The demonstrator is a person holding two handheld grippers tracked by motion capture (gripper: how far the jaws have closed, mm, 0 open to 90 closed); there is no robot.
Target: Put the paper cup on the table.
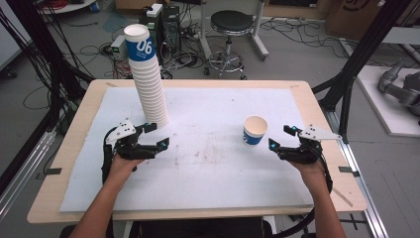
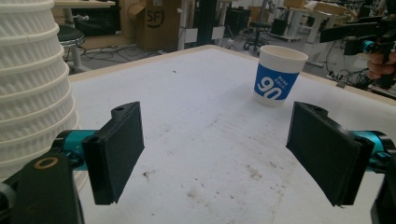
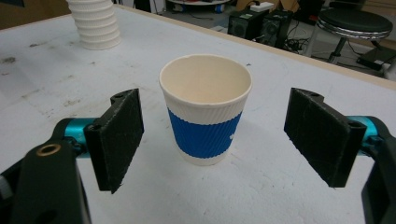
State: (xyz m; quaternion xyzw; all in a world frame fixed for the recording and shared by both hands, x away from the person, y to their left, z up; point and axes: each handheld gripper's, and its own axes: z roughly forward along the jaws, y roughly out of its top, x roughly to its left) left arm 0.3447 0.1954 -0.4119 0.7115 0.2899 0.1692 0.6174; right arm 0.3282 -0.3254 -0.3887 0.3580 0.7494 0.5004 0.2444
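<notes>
A single white paper cup with a blue band stands upright on the white mat, right of centre. My right gripper is open just right of it, its jaws wide on either side of the cup without touching. A tall, leaning stack of white cups stands at the back left, topped by a cup with a blue "06" band. My left gripper is open beside the stack's base, nothing between its jaws.
The white mat covers a wooden table; stains mark its middle. Beyond the far edge are a black stool, computer boxes and cables on the floor. Black frame posts rise at the right.
</notes>
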